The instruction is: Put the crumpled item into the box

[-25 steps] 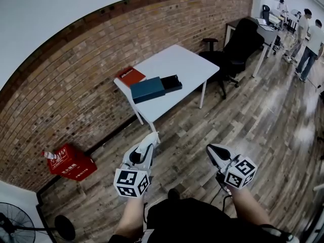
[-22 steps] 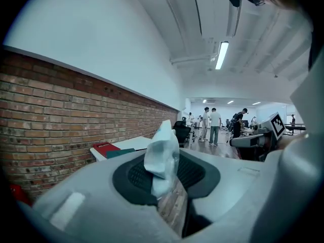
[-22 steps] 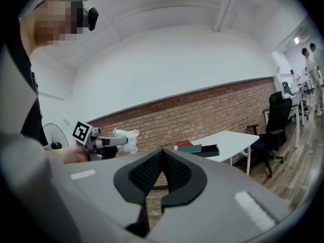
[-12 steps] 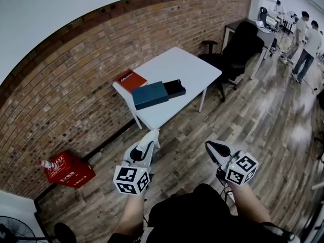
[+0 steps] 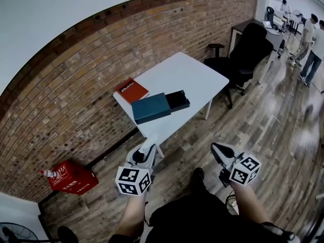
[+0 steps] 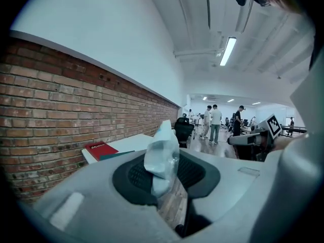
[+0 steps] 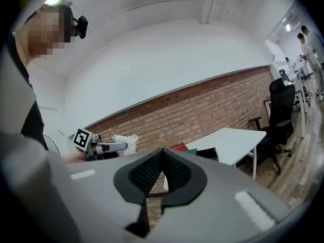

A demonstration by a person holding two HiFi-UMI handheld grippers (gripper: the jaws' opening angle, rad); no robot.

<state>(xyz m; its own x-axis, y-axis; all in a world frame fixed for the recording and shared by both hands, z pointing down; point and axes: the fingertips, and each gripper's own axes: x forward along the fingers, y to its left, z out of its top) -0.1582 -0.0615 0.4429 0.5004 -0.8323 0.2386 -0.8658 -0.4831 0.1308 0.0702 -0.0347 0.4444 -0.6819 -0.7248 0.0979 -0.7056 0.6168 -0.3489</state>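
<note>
My left gripper [image 5: 147, 147] is shut on a crumpled white wad [image 6: 162, 156], which sticks up between its dark pads in the left gripper view; the wad [image 7: 125, 143] also shows beyond my right gripper. The right gripper [image 5: 214, 148] is shut with nothing in it, its pads meeting at the tips [image 7: 162, 153]. Both hang over the wooden floor, short of the white table [image 5: 195, 77]. On that table lies a teal box [image 5: 151, 107] with a dark inner tray [image 5: 178, 100] slid partly out to the right.
A red book [image 5: 132, 90] lies on the table's left corner. A brick wall [image 5: 76, 85] runs behind. A black office chair [image 5: 240, 54] stands right of the table. A red crate [image 5: 72, 176] sits on the floor at left. People stand far right.
The table and box have drawn nearer and shifted slightly right in the head view as the person walks forward. Both grippers keep their grip and pose.
</note>
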